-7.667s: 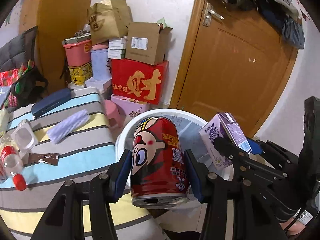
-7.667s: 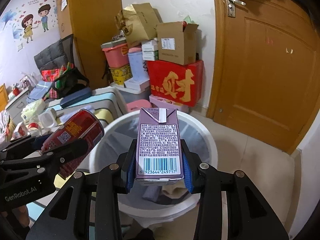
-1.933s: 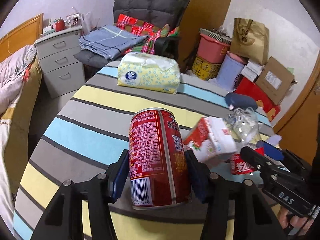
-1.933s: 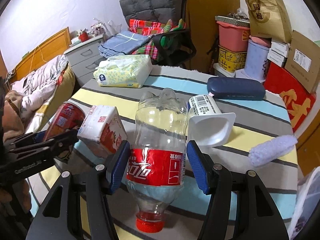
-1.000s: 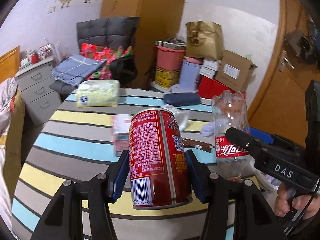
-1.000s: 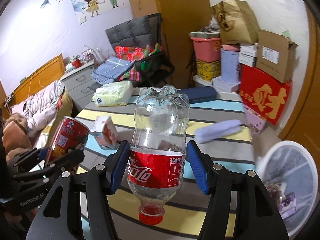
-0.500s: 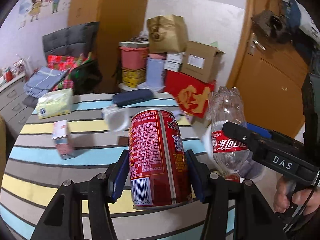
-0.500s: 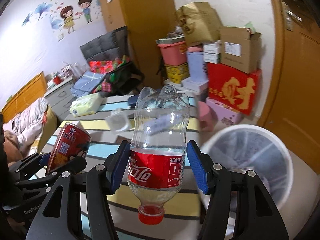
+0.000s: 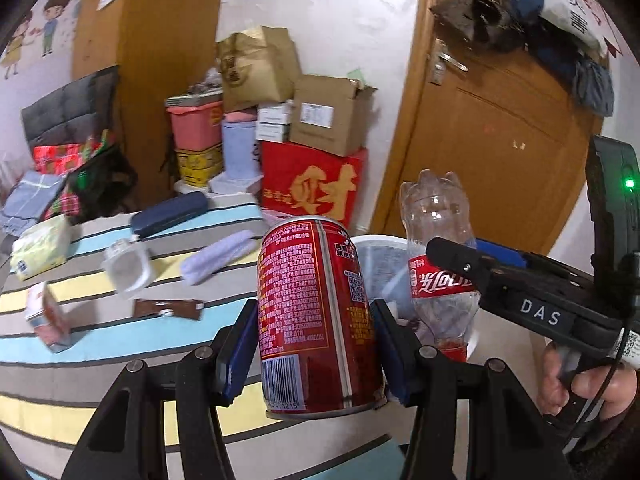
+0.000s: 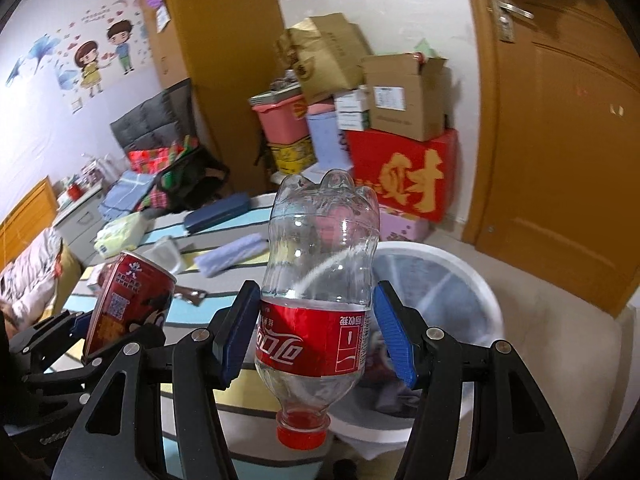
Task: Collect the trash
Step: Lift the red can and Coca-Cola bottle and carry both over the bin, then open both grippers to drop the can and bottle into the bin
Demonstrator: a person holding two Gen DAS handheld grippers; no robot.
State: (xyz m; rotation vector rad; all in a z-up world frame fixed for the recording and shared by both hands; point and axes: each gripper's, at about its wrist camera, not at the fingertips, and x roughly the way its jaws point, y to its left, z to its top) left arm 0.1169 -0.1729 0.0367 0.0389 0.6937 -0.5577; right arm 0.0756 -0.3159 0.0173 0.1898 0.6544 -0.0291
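Left wrist view: the left gripper (image 9: 316, 354) is clamped on a red can (image 9: 318, 312), which a second ago hung over the striped table (image 9: 100, 340); the white bin (image 9: 378, 246) now shows just behind the can, beside the door. Right wrist view: the right gripper (image 10: 316, 336) grips an upside-down clear bottle (image 10: 320, 296), and the bin (image 10: 476, 284), formerly at the frame's edge, now lies directly beyond it. Both pieces of trash appear nearly in place for dropping.

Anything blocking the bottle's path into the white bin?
Nothing visible does. The right gripper holds the bottle cap-down by the white bin, whose open mouth shows only a liner and trash at the bottom.
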